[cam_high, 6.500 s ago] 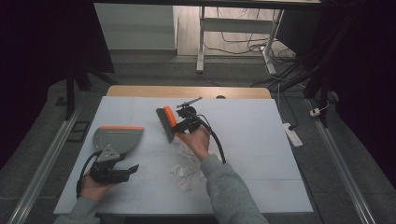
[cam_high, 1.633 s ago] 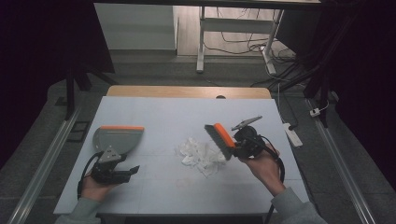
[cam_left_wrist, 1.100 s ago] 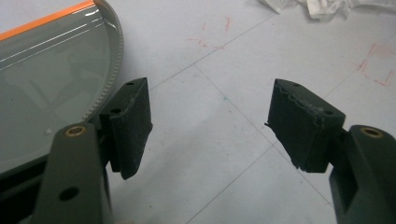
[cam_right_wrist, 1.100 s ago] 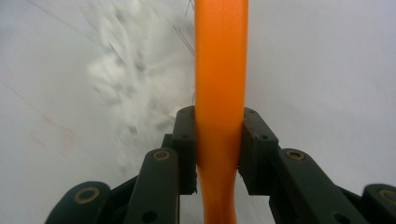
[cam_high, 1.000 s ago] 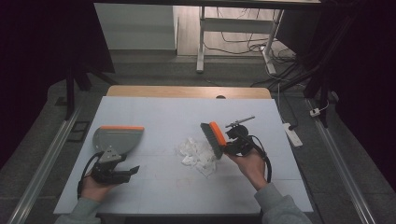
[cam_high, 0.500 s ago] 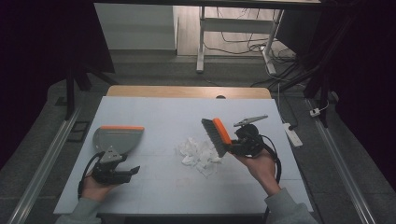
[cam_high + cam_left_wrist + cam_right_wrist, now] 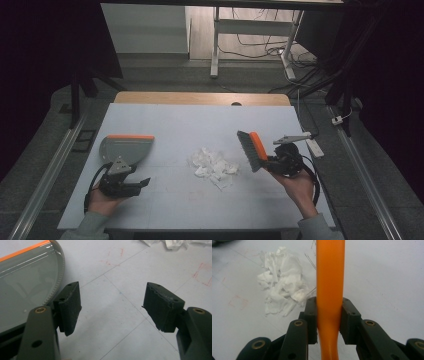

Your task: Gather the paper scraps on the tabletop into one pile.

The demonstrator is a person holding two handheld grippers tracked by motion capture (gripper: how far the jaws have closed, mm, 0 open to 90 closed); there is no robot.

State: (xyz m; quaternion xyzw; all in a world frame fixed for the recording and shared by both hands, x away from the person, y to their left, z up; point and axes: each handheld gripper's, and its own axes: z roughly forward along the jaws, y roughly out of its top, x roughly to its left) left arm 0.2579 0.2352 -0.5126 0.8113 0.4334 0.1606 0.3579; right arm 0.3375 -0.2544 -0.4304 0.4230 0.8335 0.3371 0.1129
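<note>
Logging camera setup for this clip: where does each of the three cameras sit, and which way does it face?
High view: above the person's side, looking forward and down on the table; both forearms, left gripper, right gripper.
Left gripper view: rides the left gripper, looking down along its open jaws at bare tabletop beside the dustpan.
Right gripper view: rides the right gripper, whose jaws clamp the brush handle.
Shared: the paper scraps appear in all three views.
</note>
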